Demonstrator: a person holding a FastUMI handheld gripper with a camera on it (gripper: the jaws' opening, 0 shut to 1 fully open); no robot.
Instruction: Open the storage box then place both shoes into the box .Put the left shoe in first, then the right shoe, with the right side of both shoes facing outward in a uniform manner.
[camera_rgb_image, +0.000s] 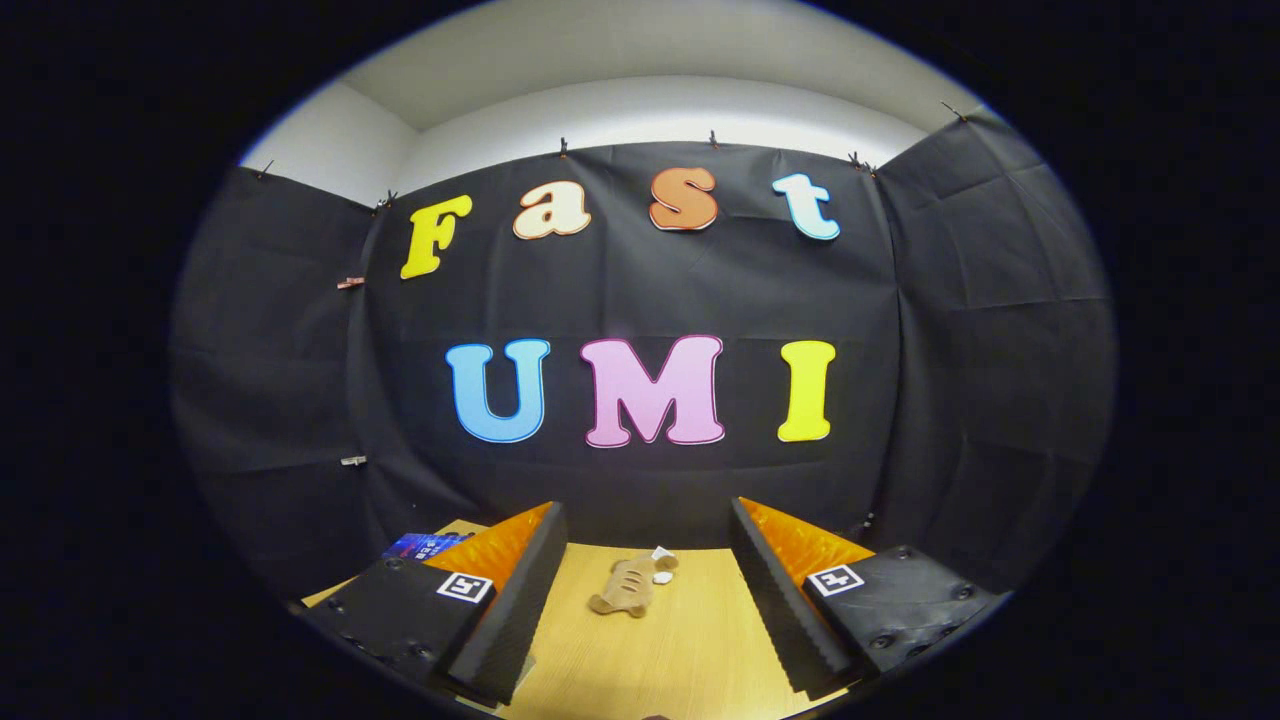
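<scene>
My gripper (648, 590) is open, its two fingers (520, 590) spread wide above a wooden table (690, 640) with nothing between them. Ahead of the fingers, in the gap between them, a small tan shoe (622, 587) lies on the table. Just beyond it, near the booth wall, sits something small and white (662, 566); I cannot tell what it is. A blue object (425, 545) peeks out behind the left finger, mostly hidden.
The black cloth wall (640, 480) closes off the table's far edge and both sides. The wooden surface runs from the fingers to that wall.
</scene>
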